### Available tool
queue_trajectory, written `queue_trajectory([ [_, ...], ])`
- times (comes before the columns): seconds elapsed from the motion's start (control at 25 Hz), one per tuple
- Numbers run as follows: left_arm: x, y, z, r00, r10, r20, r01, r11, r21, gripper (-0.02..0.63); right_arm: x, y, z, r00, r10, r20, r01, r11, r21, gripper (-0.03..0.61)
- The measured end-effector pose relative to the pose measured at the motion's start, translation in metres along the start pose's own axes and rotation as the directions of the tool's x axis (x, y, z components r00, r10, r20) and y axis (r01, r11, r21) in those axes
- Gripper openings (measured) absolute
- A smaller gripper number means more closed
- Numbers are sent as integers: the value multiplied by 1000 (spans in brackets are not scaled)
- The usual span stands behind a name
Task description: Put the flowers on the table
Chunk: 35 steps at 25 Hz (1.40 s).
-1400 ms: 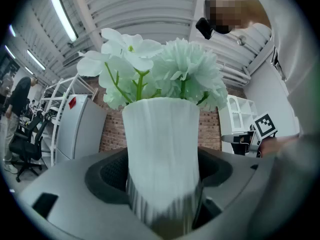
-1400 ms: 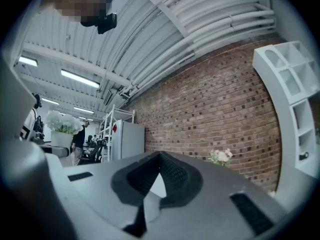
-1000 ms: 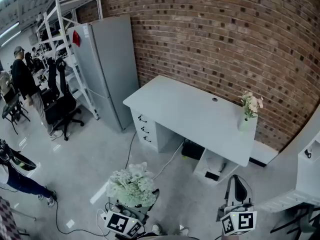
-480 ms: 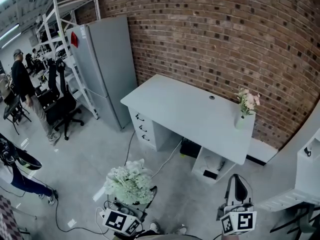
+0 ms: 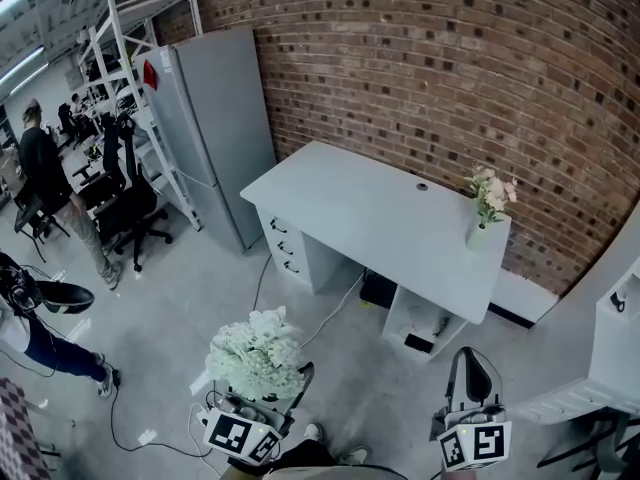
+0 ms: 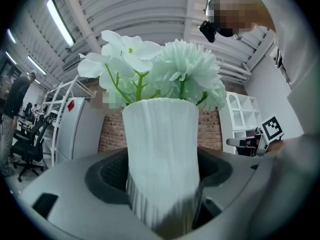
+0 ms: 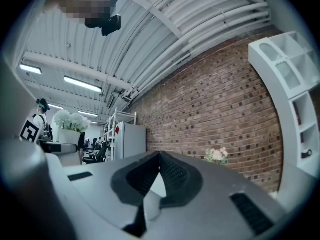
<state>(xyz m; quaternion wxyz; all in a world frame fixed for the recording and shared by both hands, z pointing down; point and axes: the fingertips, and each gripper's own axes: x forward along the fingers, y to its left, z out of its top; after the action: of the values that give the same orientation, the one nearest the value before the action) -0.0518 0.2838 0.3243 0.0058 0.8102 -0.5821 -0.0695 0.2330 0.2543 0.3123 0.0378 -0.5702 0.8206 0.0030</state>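
Observation:
My left gripper is shut on a white ribbed vase of white and pale green flowers, held upright low in the head view, well short of the table. In the left gripper view the vase fills the space between the jaws, blooms on top. The light grey table stands against the brick wall. A small vase of pink flowers sits at its right end. My right gripper is shut and empty at the lower right; its view shows the jaws meeting.
A grey fridge stands left of the table, with white shelving and black office chairs behind it. A person stands at far left. A white shelf unit is on the right. Cables run across the floor.
The view has drifted a little nearer the table. The flowers in my left gripper stay low in the frame. The person at far left has shifted.

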Motion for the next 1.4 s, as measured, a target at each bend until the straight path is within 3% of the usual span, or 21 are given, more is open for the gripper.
queue_trajectory([
  [0.64, 33, 14, -9, 1000, -10, 12, 10, 1000, -2, 390, 26, -8, -6, 1000, -3, 9, 3, 1000, 4, 17],
  [1.16, 141, 76, -16, 997, -79, 14, 79, 997, -8, 390, 130, -21, -16, 997, -80, -9, 80, 997, -12, 17],
  [1.4, 169, 107, -19, 998, -67, 7, 67, 998, -3, 390, 175, -23, -20, 995, -96, -17, 95, 995, -24, 17],
])
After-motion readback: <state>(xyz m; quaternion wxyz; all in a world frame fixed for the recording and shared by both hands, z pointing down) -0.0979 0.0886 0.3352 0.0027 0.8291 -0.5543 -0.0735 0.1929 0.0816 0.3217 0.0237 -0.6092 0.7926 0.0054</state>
